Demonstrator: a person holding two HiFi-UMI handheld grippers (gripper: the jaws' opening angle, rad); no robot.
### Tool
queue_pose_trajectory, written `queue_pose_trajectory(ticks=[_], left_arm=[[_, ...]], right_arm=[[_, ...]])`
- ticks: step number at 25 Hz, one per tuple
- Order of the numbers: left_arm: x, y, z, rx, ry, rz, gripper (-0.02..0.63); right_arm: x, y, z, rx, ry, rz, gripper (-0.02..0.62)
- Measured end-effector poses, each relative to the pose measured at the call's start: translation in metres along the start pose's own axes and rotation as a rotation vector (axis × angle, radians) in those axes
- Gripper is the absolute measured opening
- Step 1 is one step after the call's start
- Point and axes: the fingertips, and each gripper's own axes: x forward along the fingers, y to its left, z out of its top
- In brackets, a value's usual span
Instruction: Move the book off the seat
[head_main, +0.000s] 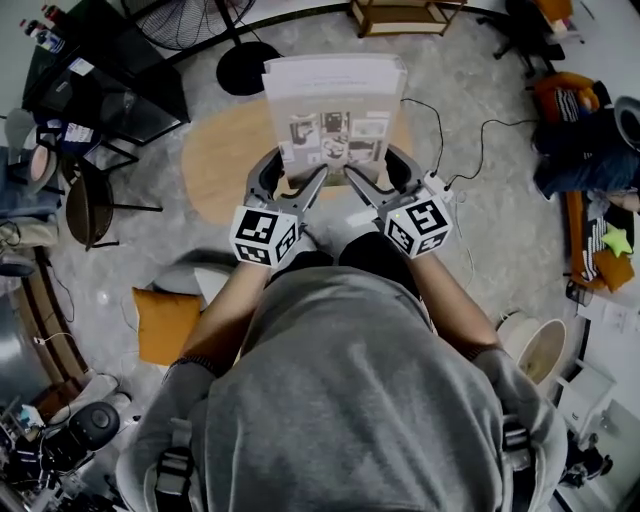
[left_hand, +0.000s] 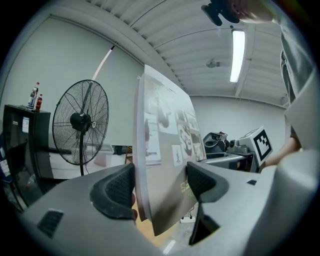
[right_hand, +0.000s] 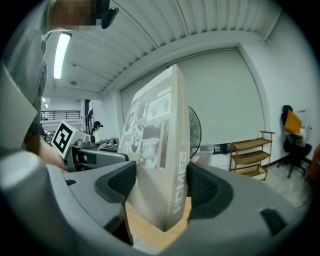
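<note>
**Book (head_main: 335, 108), held upright in the air with its cover toward me.** It is off any seat and hangs over a tan round surface (head_main: 222, 155).

I hold it by its two lower corners. The left gripper (head_main: 290, 178) is clamped on the fore-edge corner. The right gripper (head_main: 383, 176) is clamped on the spine corner. In the left gripper view the pads press the page block on one side and the cover on the other (left_hand: 165, 150). In the right gripper view the pads bear on both faces, and the spine lettering faces the camera (right_hand: 160, 150).

Risk, as I judge it: the book is gripped only low down and most of it stands above the jaws. If my two hands move unevenly, the book could twist and slide out. At the left jaws the front cover seems to flare away from the pages, which may loosen that hold.

Containers:
- A white bin (head_main: 540, 350) stands at my right; I cannot make out its contents.
- A wooden shelf (head_main: 400, 14) stands beyond the book; what it holds is too small to tell.
</note>
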Motion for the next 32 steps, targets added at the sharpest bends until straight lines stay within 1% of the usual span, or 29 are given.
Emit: queue_pose_trajectory(ticks=[5, 10, 15, 19, 22, 27, 32], left_arm=[[0.039, 0.008, -0.004, -0.020, 0.030, -0.012, 0.350], [0.094, 0.013, -0.011, -0.038, 0.054, 0.011, 0.349], [0.154, 0.011, -0.015, -0.070, 0.076, 0.077, 0.348], [0.202, -0.005, -0.031, -0.109, 0.094, 0.137, 0.349], [0.230, 0.004, -0.041, -0.141, 0.117, 0.178, 0.350], [0.261, 0.024, -0.075, -0.199, 0.166, 0.210, 0.350], [0.286, 0.057, -0.120, -0.270, 0.227, 0.213, 0.349]], right_arm=[[0.013, -0.036, -0.002, 0.017, 0.020, -0.014, 0.334], [0.029, -0.090, -0.004, 0.030, 0.033, 0.012, 0.334], [0.042, -0.153, -0.003, 0.025, 0.060, 0.075, 0.334], [0.038, -0.208, -0.014, 0.021, 0.090, 0.133, 0.333], [0.055, -0.235, -0.022, 0.037, 0.122, 0.165, 0.333], [0.080, -0.265, -0.055, 0.089, 0.189, 0.184, 0.333], [0.116, -0.286, -0.098, 0.136, 0.256, 0.177, 0.333]])
